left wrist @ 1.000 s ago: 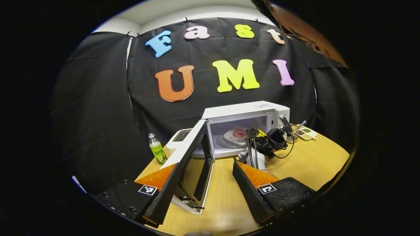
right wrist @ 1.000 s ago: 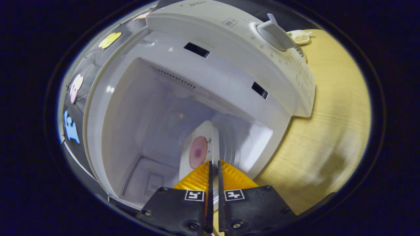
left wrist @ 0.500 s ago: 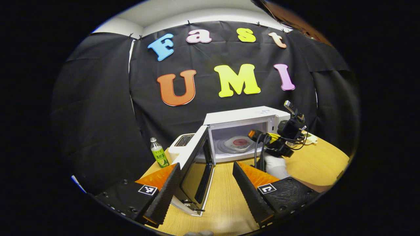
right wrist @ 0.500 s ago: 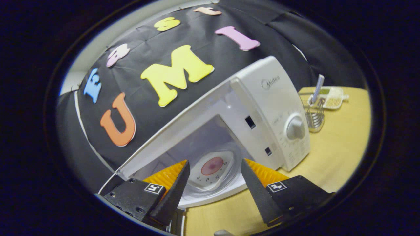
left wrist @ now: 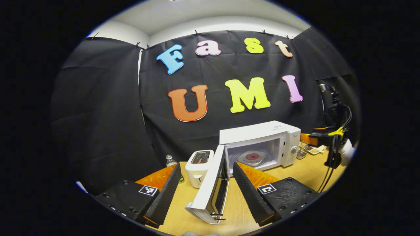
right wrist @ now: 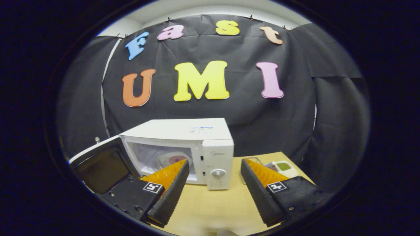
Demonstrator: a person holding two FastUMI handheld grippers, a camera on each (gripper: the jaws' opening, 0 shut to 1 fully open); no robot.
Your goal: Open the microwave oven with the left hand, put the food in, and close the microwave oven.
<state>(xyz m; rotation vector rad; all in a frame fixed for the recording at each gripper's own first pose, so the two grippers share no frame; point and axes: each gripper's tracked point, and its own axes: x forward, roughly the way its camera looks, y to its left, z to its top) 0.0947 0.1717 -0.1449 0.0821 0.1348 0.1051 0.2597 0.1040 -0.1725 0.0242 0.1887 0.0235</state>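
a: your left tool [left wrist: 206,193] is wide open with nothing between its fingers, and the microwave door [left wrist: 210,193] stands edge-on right in the gap. why hold it there?

b: judging from the layout, you are lined up to close. the door hangs swung out to the near left of the microwave [left wrist: 259,144], so a push on its outer face would swing it back toward the cavity. spread fingers suit a push; no grip is needed.

a: and the food?

b: the plate of food [left wrist: 252,157] sits inside the cavity, on the floor of the oven, pink disc facing up. in the right gripper view you see it too [right wrist: 173,160], through the open front, to the left of the control panel and dial [right wrist: 217,173].

a: so why is your right tool [right wrist: 213,193] back here?

b: it is open and empty, held well apart from the microwave over the worktop [right wrist: 210,203]. that looks deliberate: it is out of the door's arc. in the left gripper view it hangs at the far right [left wrist: 320,139], clear of the oven.

a: anything beside the door to mind?

b: the toaster [left wrist: 199,162] stands just left of the door, with a bottle [left wrist: 170,161] behind it, and a small dish tray [right wrist: 283,167] lies on the right. closing swings the door away from the toaster, so i judge the risk small. only the closing is left.
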